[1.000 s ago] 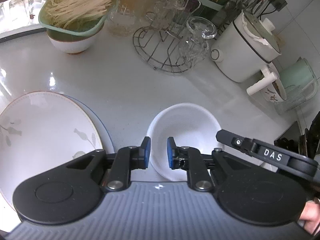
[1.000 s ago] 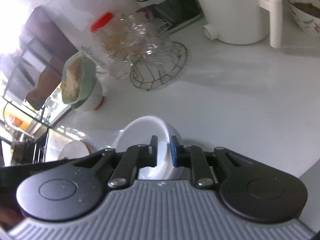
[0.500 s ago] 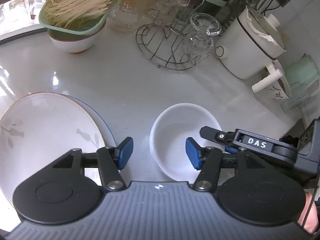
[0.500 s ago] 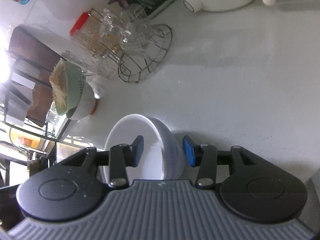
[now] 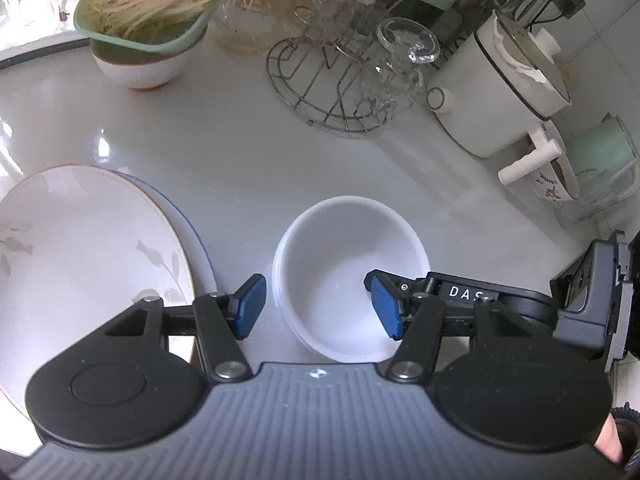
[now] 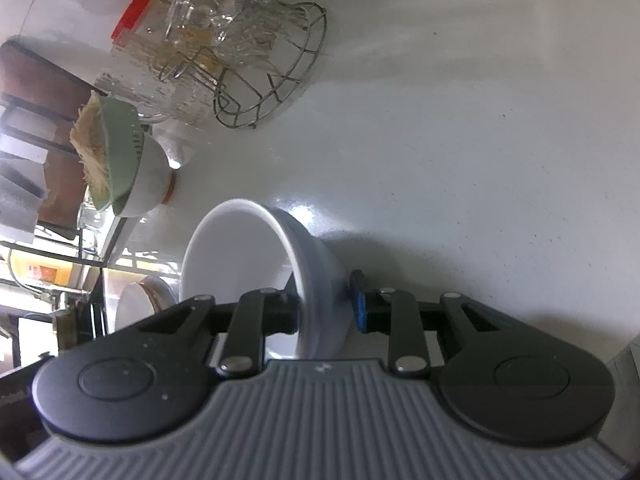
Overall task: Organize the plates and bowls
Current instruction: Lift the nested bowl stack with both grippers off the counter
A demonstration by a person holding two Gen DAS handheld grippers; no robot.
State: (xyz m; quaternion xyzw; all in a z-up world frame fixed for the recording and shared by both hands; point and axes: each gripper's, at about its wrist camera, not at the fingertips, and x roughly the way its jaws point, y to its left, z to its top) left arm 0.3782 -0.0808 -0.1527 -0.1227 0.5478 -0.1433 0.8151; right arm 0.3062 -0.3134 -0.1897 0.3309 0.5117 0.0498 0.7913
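A white bowl [image 5: 348,264] sits on the pale counter. My left gripper [image 5: 318,309] hovers open over its near side. One blue pad [image 5: 250,306] is outside the left rim, the other above the inside, and neither touches. In the left wrist view a finger [image 5: 400,286] of my right gripper reaches in over the bowl's right rim. My right gripper [image 6: 324,308] is closing on the white bowl [image 6: 240,256]: one finger is inside, the blue pad [image 6: 359,306] is against the outer wall. A leaf-patterned plate [image 5: 80,252] lies on a blue-rimmed plate at the left.
At the back stand a green colander of noodles on a white bowl [image 5: 148,20], a wire rack with glasses [image 5: 340,80] and a white lidded pot [image 5: 492,92]. A mug [image 5: 556,180] and a green jug [image 5: 600,152] crowd the right. A person's hand [image 5: 608,440] shows at the lower right.
My left gripper has opened off the bowl's near rim and stayed put. My right gripper sank, opened around the bowl's wall, then closed on it again lower down.
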